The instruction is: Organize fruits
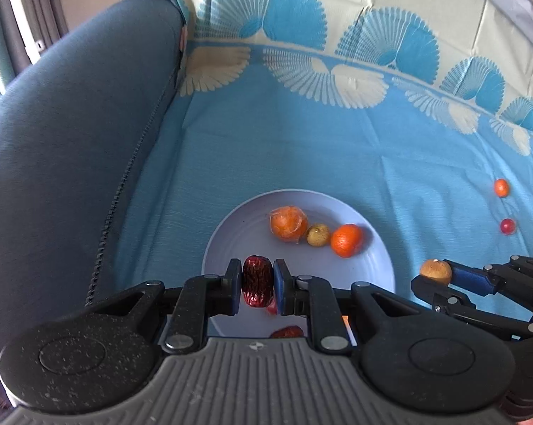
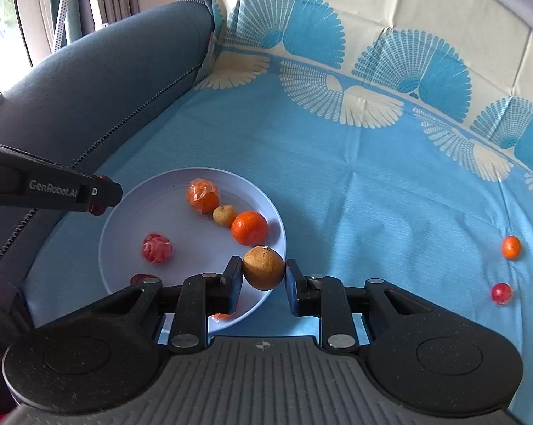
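A pale blue plate [image 1: 231, 233] [image 2: 131, 219] lies on the blue cloth. On it sit a wrapped orange [image 1: 288, 222] [image 2: 202, 195], a small yellowish fruit [image 1: 318, 235] [image 2: 225, 215], a mandarin [image 1: 346, 240] [image 2: 249, 228] and a wrapped red fruit [image 2: 157, 247]. My left gripper [image 1: 258, 285] is shut on a dark red date [image 1: 257, 279] above the plate's near side. My right gripper [image 2: 263, 276] is shut on a brown round fruit [image 2: 264, 267] [image 1: 435, 271] over the plate's right rim. Another red date [image 1: 287, 332] [image 2: 143, 278] lies on the plate, partly hidden.
A small orange fruit [image 1: 501, 187] [image 2: 511, 247] and a small red fruit [image 1: 507, 226] [image 2: 501, 293] lie on the cloth at the right. A dark blue sofa arm [image 1: 71, 148] [image 2: 107, 81] rises at the left. The patterned cloth covers the backrest [image 1: 337, 35].
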`<control>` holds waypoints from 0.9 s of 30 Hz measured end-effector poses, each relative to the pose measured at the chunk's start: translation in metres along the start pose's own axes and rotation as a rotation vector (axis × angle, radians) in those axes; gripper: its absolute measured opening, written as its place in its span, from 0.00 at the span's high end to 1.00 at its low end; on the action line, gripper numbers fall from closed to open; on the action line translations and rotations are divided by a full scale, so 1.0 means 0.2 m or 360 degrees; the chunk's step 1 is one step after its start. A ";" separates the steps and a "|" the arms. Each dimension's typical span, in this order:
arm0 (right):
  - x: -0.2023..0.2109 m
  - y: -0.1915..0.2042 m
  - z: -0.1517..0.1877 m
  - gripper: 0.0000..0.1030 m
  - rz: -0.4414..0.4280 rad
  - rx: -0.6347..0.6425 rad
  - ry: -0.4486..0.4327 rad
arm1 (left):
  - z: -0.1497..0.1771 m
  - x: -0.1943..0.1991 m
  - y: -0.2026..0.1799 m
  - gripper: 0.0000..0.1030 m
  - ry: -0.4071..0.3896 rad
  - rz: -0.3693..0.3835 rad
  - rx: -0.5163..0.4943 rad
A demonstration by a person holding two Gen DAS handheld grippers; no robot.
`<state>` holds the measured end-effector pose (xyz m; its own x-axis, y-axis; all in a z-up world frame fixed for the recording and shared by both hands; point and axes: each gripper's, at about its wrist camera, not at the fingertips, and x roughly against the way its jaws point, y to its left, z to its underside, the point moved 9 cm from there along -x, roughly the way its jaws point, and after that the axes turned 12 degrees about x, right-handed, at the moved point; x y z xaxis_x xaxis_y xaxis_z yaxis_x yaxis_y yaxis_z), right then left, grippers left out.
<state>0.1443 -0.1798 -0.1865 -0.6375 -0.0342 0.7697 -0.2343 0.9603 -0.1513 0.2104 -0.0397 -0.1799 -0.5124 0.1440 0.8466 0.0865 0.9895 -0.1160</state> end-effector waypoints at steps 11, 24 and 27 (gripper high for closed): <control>-0.22 0.00 0.01 0.72 -0.0058 -0.0013 0.0071 | -0.04 -0.25 0.02 0.60 0.0027 -0.0075 -0.0064; 0.19 0.09 0.14 0.14 -0.0095 -0.0031 0.0055 | 0.14 0.24 0.14 0.00 -0.0083 -0.0126 0.0003; 0.33 0.15 0.19 0.11 -0.0129 -0.0053 0.0051 | 0.25 0.35 0.17 0.00 -0.0003 -0.0126 0.0062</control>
<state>0.0668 -0.1642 -0.1631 -0.5933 -0.1039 0.7982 -0.2593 0.9634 -0.0673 0.1350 0.0050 -0.1492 -0.5179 0.0653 0.8529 0.0123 0.9975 -0.0689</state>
